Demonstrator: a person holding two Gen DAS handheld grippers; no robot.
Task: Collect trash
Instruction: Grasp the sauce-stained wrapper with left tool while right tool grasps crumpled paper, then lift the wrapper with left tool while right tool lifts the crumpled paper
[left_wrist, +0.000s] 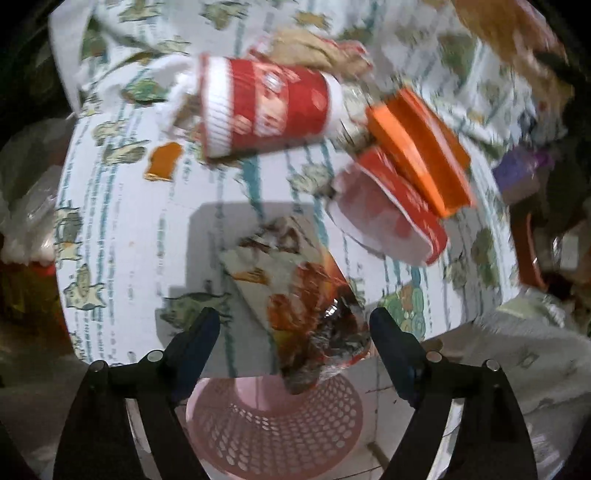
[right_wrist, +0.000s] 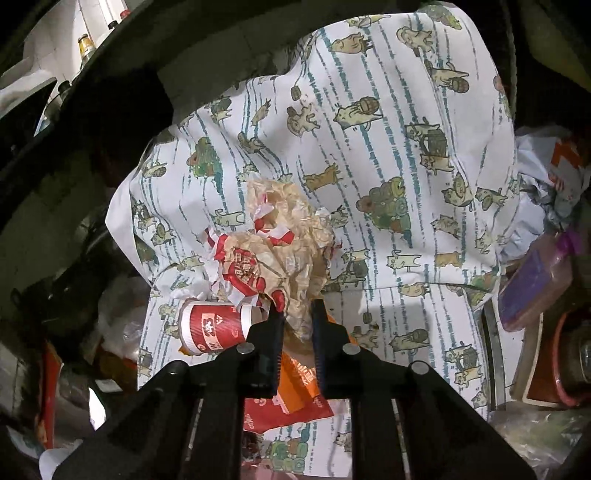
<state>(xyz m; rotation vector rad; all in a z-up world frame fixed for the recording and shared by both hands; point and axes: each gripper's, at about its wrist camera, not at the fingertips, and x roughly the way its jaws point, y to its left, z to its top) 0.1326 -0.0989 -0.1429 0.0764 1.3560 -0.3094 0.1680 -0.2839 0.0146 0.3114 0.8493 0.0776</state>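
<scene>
Jaws of the left hand-held gripper (left_wrist: 295, 325) stand wide apart, pointing steeply down; a crumpled foil snack wrapper (left_wrist: 295, 295) sits between them, and its right edge lies close to the right finger (left_wrist: 388, 332), though the blur hides whether they touch. Under the wrapper the left view alone shows a pink perforated basket (left_wrist: 273, 424) on the floor below the tabletop (left_wrist: 122, 229) edge; nothing can be made out inside it.

The right hand-held gripper (right_wrist: 297, 314) has its jaws drawn nearly together on the lower edge of a crumpled brown paper wrap (right_wrist: 288, 236) with red-and-white print. Only the right view shows this wrap whole; in the left view it is a blurred tan patch at the top.

Both views show a red ribbed paper cup (left_wrist: 266, 107) lying on its side on the cartoon-print cloth covering the tabletop. Just beside it lie an orange carton (left_wrist: 421, 147) and a red paper sleeve (left_wrist: 391, 206), touching each other. A small orange scrap (left_wrist: 162, 162) lies apart, to the left of the cup.

Clutter rings the tabletop: a purple-lidded box (right_wrist: 532, 284) at right and white plastic bags (right_wrist: 546, 177) beyond it.
</scene>
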